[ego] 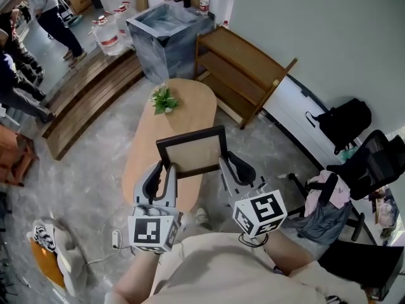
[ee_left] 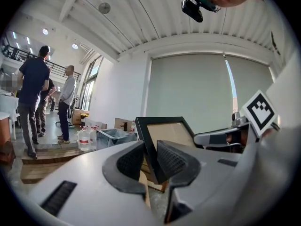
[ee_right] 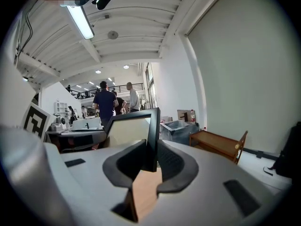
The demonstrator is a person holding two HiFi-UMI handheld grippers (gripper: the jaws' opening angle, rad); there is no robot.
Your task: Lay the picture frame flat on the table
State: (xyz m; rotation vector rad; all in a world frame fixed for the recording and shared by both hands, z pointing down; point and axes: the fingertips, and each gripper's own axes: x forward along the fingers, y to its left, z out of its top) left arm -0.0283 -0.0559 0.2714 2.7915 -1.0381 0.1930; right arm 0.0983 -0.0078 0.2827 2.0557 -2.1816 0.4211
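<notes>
Head view showed the picture frame upright at the table's near end. The left gripper was clamped on its left side and the right gripper on its right side. Probably mid-placement; the next move calls for tipping it flat and lowering it.

The picture frame is showing a black border around a pale tan panel. The left gripper and right gripper are wearing grey, with black ribbed pads and white cubes carrying black square markers. The table is showing light wood. On its far end the plant is showing green, and beyond it the marbled box is showing blue-grey.
</notes>
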